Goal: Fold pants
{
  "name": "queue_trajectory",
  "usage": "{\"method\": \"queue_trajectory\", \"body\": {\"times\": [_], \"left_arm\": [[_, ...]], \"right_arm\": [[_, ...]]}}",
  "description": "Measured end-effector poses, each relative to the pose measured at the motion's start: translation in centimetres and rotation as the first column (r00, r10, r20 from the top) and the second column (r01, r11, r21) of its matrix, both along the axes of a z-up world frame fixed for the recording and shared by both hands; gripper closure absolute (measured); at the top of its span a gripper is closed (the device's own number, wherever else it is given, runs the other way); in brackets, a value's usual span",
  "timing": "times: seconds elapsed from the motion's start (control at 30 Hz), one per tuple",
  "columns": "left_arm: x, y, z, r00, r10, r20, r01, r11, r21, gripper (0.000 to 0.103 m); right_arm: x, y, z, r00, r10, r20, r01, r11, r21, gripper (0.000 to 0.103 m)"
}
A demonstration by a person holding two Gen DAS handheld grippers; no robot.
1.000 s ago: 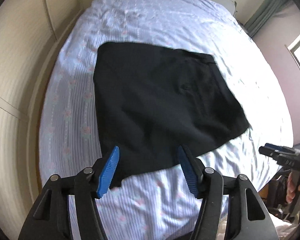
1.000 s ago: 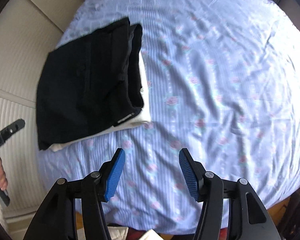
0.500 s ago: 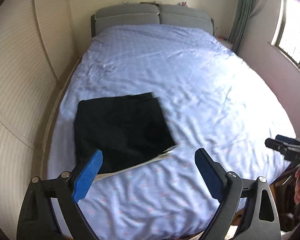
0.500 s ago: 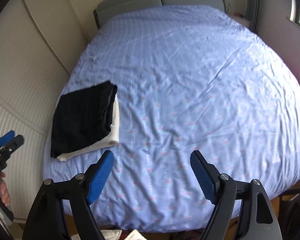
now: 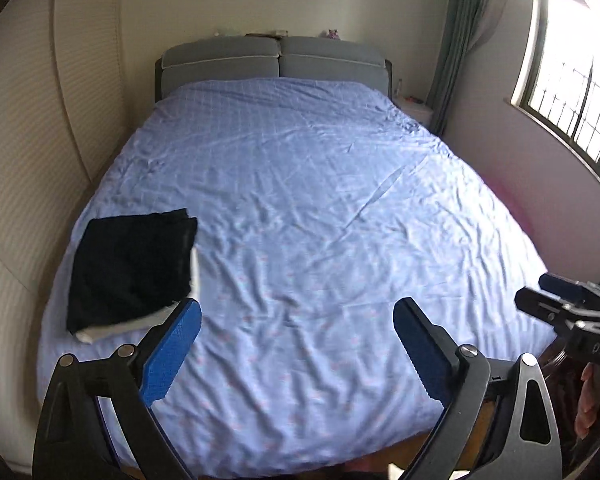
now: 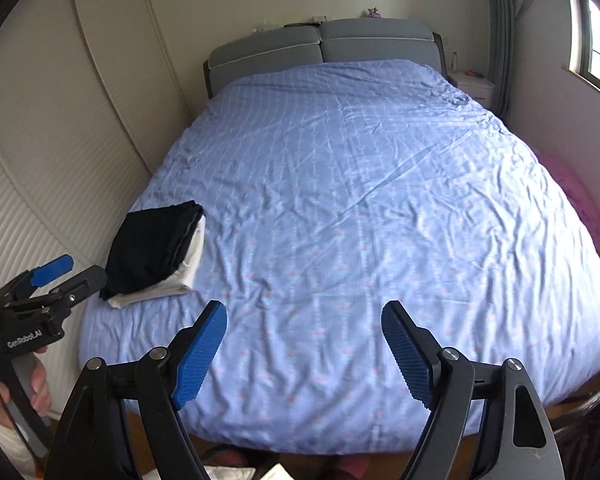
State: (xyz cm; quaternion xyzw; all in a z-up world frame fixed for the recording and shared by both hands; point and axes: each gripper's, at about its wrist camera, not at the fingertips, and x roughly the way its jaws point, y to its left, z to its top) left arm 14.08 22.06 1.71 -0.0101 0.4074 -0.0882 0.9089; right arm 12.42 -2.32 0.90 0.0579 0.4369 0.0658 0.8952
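Note:
The black pants (image 5: 128, 268) lie folded into a square on a folded white garment (image 5: 100, 330), at the near left corner of the bed. In the right wrist view the same black pants (image 6: 152, 248) rest on the white garment (image 6: 180, 284). My left gripper (image 5: 296, 308) hangs above the bed's near edge, to the right of the stack, its jaws opening with nothing between them. My right gripper (image 6: 304, 308) is open and empty over the near middle of the sheet. Both are well clear of the pants.
A blue patterned sheet (image 5: 320, 200) covers the bed, with a grey headboard (image 5: 276, 60) at the far end. A ribbed wardrobe wall (image 6: 60, 160) runs along the left, and a window (image 5: 572, 92) and curtain on the right. A hand holds the left gripper (image 6: 76, 276) at the frame edge.
Both grippers have pulled back and up from the folded pants, so the whole bed now shows. Their jaws have spread wider. The pants stay on the stack.

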Motion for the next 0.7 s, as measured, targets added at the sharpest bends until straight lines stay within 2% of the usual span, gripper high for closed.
{"method": "queue_trajectory", "body": {"times": [0.17, 0.33, 0.7], "left_arm": [[-2.4, -4.4, 1.2, 1.000, 0.012, 0.004, -0.012, 0.999, -0.030, 0.002], [-4.2, -7.5, 2.0, 1.000, 0.000, 0.025, 0.000, 1.000, -0.005, 0.002], [-6.1, -9.8, 2.8, 0.998, -0.026, 0.055, 0.025, 1.000, 0.019, 0.000]], "right_arm": [[-2.1, -3.6, 0.8, 1.000, 0.013, 0.015, -0.013, 1.000, -0.009, 0.022], [-4.1, -5.8, 1.4, 0.999, 0.009, 0.034, -0.009, 1.000, -0.008, 0.022], [-7.0, -7.5, 2.4, 0.998, -0.022, 0.066, 0.023, 1.000, -0.018, 0.022]]}}
